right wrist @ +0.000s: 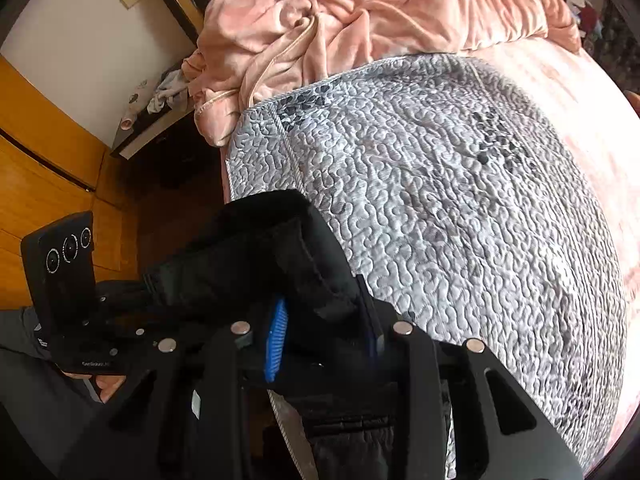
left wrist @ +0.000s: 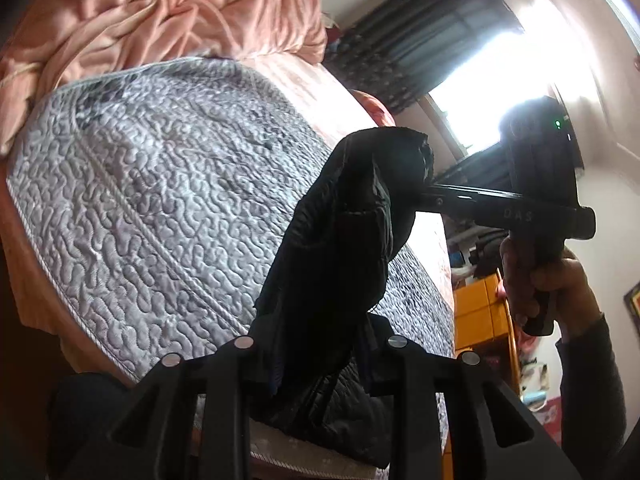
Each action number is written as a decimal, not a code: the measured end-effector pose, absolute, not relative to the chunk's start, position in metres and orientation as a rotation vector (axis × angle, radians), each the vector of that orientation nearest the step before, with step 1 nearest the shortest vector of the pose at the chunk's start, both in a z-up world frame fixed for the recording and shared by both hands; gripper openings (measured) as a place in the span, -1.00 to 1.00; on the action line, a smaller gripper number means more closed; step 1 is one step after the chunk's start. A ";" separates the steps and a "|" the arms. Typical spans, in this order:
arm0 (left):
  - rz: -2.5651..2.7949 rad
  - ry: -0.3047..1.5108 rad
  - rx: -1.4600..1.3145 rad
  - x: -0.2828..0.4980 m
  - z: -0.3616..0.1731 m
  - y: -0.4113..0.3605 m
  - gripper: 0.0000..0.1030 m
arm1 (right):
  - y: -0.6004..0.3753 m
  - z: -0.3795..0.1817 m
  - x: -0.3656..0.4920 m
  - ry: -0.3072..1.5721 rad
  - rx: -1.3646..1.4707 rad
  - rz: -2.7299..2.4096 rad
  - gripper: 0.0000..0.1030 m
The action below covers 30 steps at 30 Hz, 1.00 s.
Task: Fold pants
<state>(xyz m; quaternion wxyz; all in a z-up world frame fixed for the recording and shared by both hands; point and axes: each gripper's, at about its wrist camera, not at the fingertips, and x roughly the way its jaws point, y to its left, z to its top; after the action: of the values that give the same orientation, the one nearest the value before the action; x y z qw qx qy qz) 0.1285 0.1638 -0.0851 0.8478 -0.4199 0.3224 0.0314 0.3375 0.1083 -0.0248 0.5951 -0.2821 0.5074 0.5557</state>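
The black pants [left wrist: 344, 240] hang in the air above the bed, held at two places along one edge. In the left wrist view my left gripper [left wrist: 320, 354] is shut on the dark cloth at the bottom of the frame. The right gripper [left wrist: 426, 196] comes in from the right and pinches the upper corner of the cloth, with a hand [left wrist: 536, 280] on its handle. In the right wrist view the pants [right wrist: 280, 256] bunch between the fingers of my right gripper [right wrist: 324, 346], beside a blue pad [right wrist: 276, 340]. The left gripper [right wrist: 140, 308] grips the cloth at the left.
Under the pants lies a grey quilted mat [right wrist: 460, 200] on the bed. A crumpled pink blanket [right wrist: 360, 12] is heaped at the far end. A dark bedside table [right wrist: 156, 132] and wooden floor [right wrist: 48, 184] are left of the bed. A bright window [left wrist: 492, 88] and orange cabinet [left wrist: 480, 308] stand on the other side.
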 end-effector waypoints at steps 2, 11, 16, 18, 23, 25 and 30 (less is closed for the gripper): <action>0.058 0.679 -0.866 0.128 -0.079 0.156 -0.46 | 0.098 -0.019 0.337 1.168 -0.643 1.285 -0.40; 0.022 0.681 -0.778 0.128 -0.055 0.123 -0.46 | 0.055 -0.002 0.333 1.129 -0.588 1.252 -0.40; 0.005 0.686 -0.745 0.128 -0.047 0.109 -0.46 | 0.036 0.004 0.331 1.116 -0.563 1.239 -0.40; -0.002 0.689 -0.731 0.128 -0.044 0.104 -0.46 | 0.028 0.007 0.329 1.109 -0.555 1.234 -0.40; -0.018 0.691 -0.705 0.126 -0.038 0.092 -0.46 | 0.012 0.013 0.324 1.096 -0.545 1.217 -0.40; -0.023 0.690 -0.694 0.126 -0.036 0.088 -0.46 | 0.008 0.015 0.323 1.091 -0.542 1.211 -0.40; -0.036 0.693 -0.659 0.124 -0.030 0.074 -0.46 | -0.006 0.019 0.319 1.076 -0.528 1.193 -0.40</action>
<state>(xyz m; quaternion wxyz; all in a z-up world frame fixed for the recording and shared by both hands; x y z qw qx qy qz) 0.1240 0.0743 -0.0301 0.8877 -0.3171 0.3333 -0.0175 0.3186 -0.0065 0.0193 0.6632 -0.2338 0.4761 0.5281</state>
